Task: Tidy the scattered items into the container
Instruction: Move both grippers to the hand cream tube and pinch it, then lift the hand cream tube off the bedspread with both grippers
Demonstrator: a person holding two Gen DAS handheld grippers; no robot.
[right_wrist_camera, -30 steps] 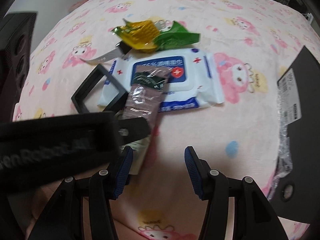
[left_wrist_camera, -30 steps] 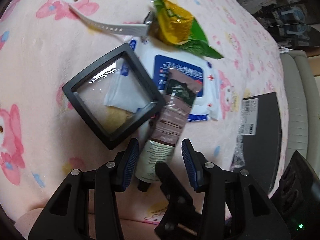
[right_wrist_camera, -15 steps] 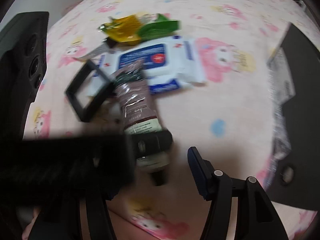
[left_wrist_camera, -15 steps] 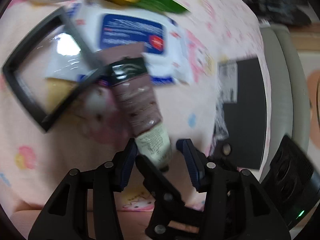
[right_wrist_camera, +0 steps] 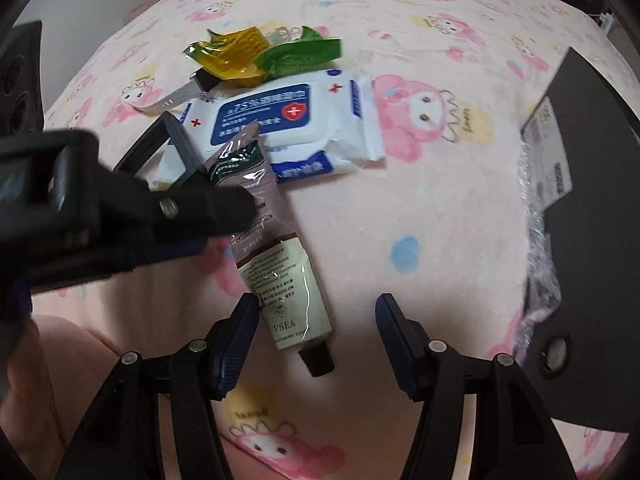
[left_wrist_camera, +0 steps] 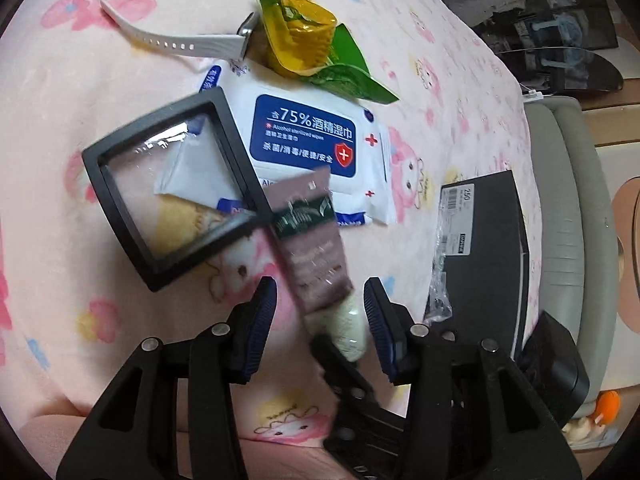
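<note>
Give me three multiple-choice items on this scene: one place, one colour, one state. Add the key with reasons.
1. The yellow-and-green foil wrapper lies: A on the floor; B at the white-and-blue wipes pack's far edge; C in a drawer.
2. The rubber watch strap is: A white; B red; C black.
3. The brown-and-cream tube's black cap is: A on; B off, lying apart; C gone.

B: its green end overlaps the pack's far edge.
A: the strap beside the wrapper is pale white.
A: the cap sits on the tube's end.

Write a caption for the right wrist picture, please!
Right gripper open over a cream tube on the pink blanket.
</note>
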